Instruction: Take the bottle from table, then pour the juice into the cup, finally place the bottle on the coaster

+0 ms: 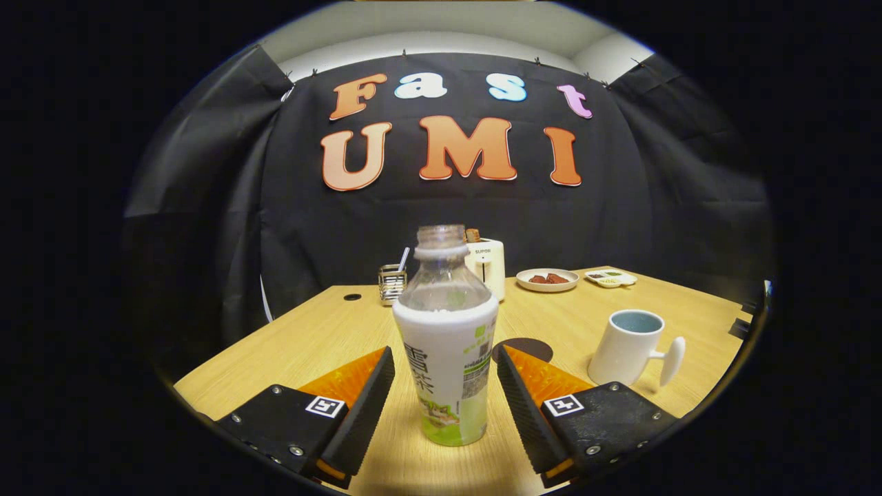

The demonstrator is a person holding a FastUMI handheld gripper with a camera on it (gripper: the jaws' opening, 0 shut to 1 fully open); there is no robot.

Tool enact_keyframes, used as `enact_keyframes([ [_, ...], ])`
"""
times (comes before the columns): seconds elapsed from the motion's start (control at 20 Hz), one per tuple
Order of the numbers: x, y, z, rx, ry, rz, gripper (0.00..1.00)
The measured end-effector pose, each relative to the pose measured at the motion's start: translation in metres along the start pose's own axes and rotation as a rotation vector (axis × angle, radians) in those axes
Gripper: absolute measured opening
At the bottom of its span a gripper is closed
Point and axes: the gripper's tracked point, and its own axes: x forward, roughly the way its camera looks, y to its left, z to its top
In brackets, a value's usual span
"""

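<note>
Dark coaster [527,346] half hidden behind upright bottle [446,344], between wide-open gripper [445,365] fingers, untouched.

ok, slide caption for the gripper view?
Open tongs straddle the uncapped bottle on the table; cup and coaster beyond.

Wooden table [324,337]: bottle [446,344], cup [630,348], coaster [527,346].

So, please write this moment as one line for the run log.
phase: grasp approach | gripper: open, fingers either side of bottle, not touching | bottle: upright, uncapped | cup: right of bottle | coaster: bare
</note>
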Motion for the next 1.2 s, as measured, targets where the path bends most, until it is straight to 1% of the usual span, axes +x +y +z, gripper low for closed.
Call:
enact_keyframes([
  [0.25, 0.013, 0.004, -0.022, 0.018, 0.042, 0.021, 0.9],
  [0.35, 0.015, 0.002, -0.021, 0.028, 0.039, 0.022, 0.87],
  [0.45, 0.019, 0.0, -0.02, 0.034, 0.023, 0.024, 0.8],
  [0.5, 0.019, 0.001, -0.02, 0.03, 0.027, 0.026, 0.68],
  [0.6, 0.019, 0.002, -0.021, 0.009, 0.032, 0.039, 0.61],
  [0.7, 0.019, 0.001, -0.02, 0.006, 0.038, 0.047, 0.57],
  [0.75, 0.018, 0.002, -0.015, 0.016, 0.03, 0.056, 0.57],
  [0.8, 0.017, 0.004, -0.009, 0.043, 0.018, 0.071, 0.55],
  [1.0, 0.017, 0.011, 0.013, 0.22, -0.003, 0.138, 0.55],
  [1.2, 0.022, 0.012, 0.018, 0.356, 0.013, 0.182, 0.55],
])
